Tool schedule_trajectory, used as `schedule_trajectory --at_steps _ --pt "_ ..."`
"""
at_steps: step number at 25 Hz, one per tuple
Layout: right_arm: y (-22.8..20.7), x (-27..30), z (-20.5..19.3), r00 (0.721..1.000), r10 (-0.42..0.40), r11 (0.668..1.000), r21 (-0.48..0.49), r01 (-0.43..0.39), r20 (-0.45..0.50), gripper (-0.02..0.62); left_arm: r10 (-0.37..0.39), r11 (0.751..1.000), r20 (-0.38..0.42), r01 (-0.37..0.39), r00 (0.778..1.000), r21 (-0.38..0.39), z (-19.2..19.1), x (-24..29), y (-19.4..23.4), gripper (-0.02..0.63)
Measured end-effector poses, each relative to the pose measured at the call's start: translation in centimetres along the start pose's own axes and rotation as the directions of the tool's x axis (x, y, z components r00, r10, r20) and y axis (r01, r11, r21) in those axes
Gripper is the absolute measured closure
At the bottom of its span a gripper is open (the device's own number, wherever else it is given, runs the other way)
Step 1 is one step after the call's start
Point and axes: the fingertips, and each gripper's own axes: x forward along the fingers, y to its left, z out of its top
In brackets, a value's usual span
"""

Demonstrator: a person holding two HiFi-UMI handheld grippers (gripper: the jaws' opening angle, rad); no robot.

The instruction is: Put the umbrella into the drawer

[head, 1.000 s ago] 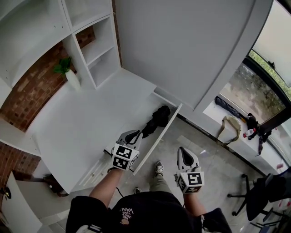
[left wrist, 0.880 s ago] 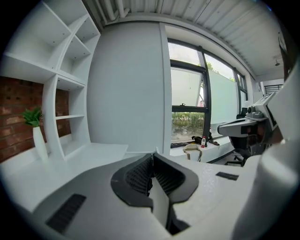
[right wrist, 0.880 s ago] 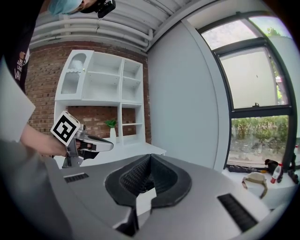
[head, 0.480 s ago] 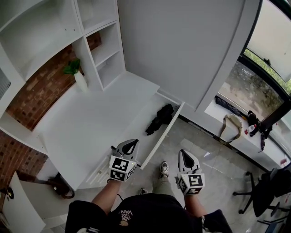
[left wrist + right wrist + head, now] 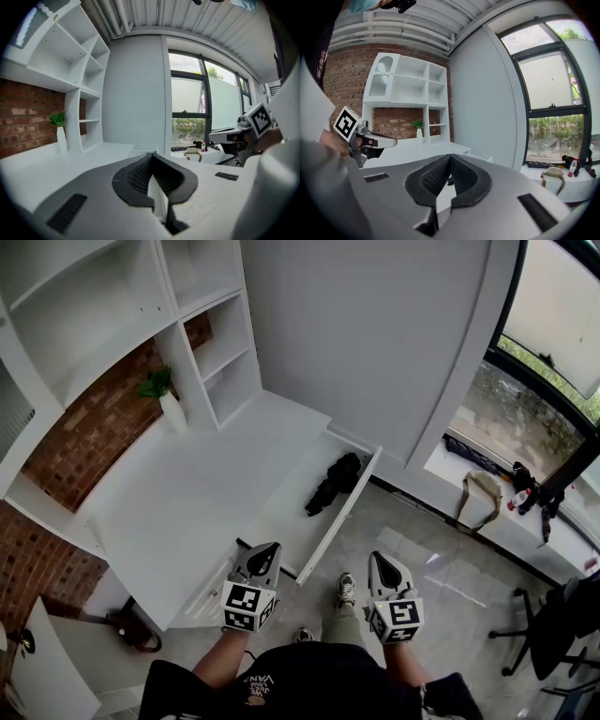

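Observation:
The black folded umbrella [image 5: 333, 484] lies inside the open white drawer [image 5: 349, 505], toward its far end. My left gripper [image 5: 266, 552] is shut and empty. It hovers off the near end of the drawer, well short of the umbrella. The right gripper [image 5: 382, 562] is also shut with nothing in it, out over the floor to the right of the drawer front. In the left gripper view the jaws [image 5: 153, 157] meet at the tips; in the right gripper view the jaws [image 5: 450, 157] do too, and the left gripper [image 5: 370, 140] shows at the left.
The drawer sticks out from a white desk [image 5: 178, 502] under white shelves [image 5: 211, 343]. A plant in a white vase [image 5: 167, 399] stands at the desk's back. A tan bag [image 5: 476, 499] lies on the window ledge, an office chair [image 5: 553, 624] stands right, a dark bag [image 5: 131, 626] lower left.
Both grippers have drawn back from the drawer toward the person, the left one away from the umbrella's near end. The umbrella has stayed in the drawer.

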Motion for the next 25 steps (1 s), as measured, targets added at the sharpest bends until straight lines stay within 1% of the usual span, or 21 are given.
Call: schedule_trajectory --at_steps 11,17,25 --pt "1.6 -2.9 -1.2 1.0 0.018 1.0 0.011 -0.017 -0.01 0.6 0.038 0.997 0.001 -0.038 0.999 -0.067 -1.2 -5.4 -1.4 0.6" --pt "2.5 -3.9 -2.3 0.999 0.034 0.999 0.015 -0.033 -0.029 0.6 0.061 0.997 0.004 -0.06 0.998 -0.055 -1.8 -7.3 -1.9 0.6" --pt "2.6 -4.3 -2.7 0.999 0.034 0.999 0.0 -0.034 -0.025 0.6 0.106 0.991 0.016 -0.105 0.994 -0.083 -2.3 -8.8 -1.7 0.6"
